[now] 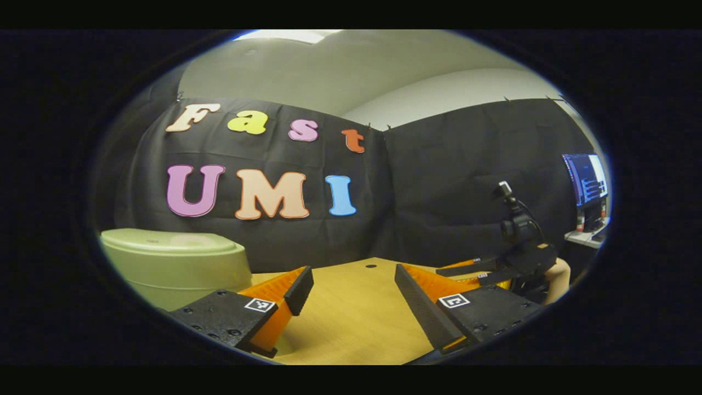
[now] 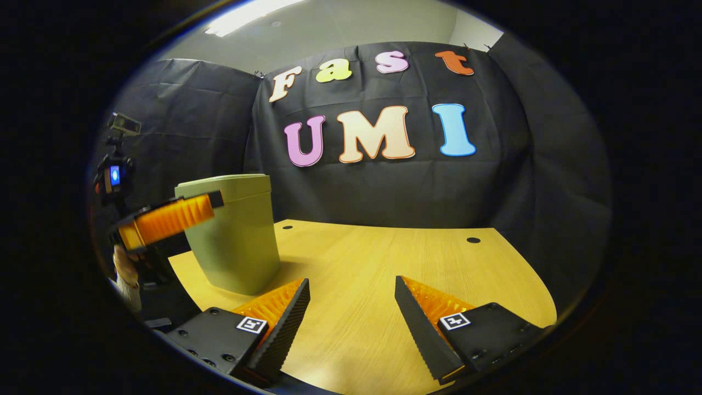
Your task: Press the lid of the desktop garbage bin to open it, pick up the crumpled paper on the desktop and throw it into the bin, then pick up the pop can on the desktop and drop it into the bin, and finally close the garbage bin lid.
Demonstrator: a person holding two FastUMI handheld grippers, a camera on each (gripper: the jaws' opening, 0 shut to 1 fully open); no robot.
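Note:
The pale green garbage bin (image 1: 175, 263) stands on the wooden desktop (image 1: 356, 318) with its lid down, just left of my left gripper (image 1: 354, 285). That gripper is open, with only bare table between its fingers. In the right gripper view the bin (image 2: 236, 236) stands upright at the left. The left gripper (image 2: 214, 202) hovers at lid height against the bin's near side. My right gripper (image 2: 351, 296) is open over the bare desktop (image 2: 384, 258), right of the bin. The left gripper view also has the right gripper (image 1: 460, 272) farther off at the right, low over the table, held by a hand (image 1: 556, 280).
Black cloth walls close the table's far side and corner. Small dark holes mark the tabletop (image 2: 473, 240) near the back edge. A monitor (image 1: 587, 178) stands beyond the booth at the far right. A person's sleeve and hand (image 2: 127, 274) hold the left gripper.

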